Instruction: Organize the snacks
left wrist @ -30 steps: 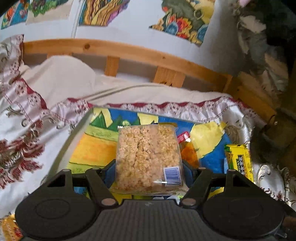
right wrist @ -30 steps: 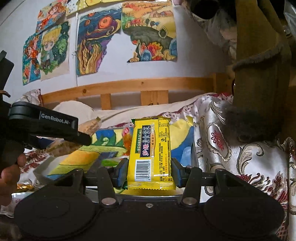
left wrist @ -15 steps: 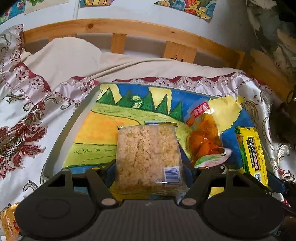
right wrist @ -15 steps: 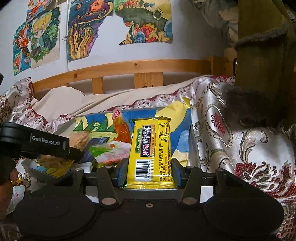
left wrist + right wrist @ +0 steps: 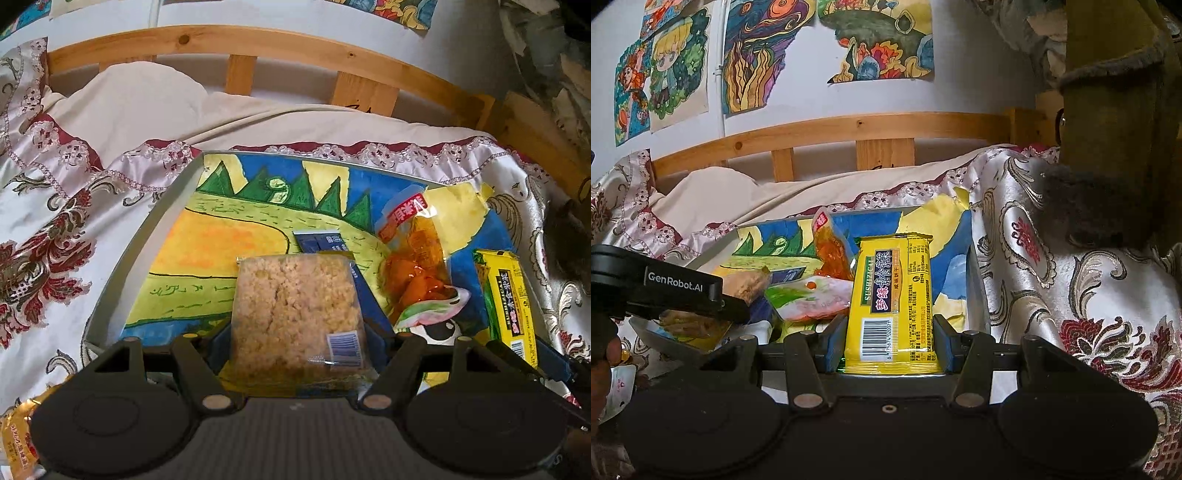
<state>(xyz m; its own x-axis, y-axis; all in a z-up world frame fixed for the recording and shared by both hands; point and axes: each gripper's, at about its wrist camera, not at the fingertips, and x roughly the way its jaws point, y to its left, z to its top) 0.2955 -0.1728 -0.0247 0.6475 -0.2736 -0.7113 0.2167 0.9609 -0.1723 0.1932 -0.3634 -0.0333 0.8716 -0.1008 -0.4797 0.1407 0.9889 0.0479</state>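
My left gripper [image 5: 300,347] is shut on a clear pack of puffed rice cake [image 5: 295,314] and holds it low over the near part of a grey tray [image 5: 147,236] lined with a painted landscape. In the tray lie an orange snack bag [image 5: 417,258] and a blue packet [image 5: 325,240], partly hidden behind the rice cake. My right gripper [image 5: 890,343] is shut on a yellow snack pack [image 5: 892,295] and holds it upright over the tray's right side [image 5: 979,295]. That yellow pack [image 5: 506,295] also shows at the right of the left wrist view.
The tray rests on a bed with a red and cream patterned bedspread [image 5: 44,258]. A wooden headboard [image 5: 258,40] runs behind it. A small orange packet [image 5: 16,435] lies off the tray at the near left. A coat [image 5: 1115,110] hangs at the right. A person's hand [image 5: 602,369] grips the left tool.
My left gripper has sunk and tipped down toward the tray with the rice cake pack. The right gripper has tilted a little and kept its hold on the yellow pack.
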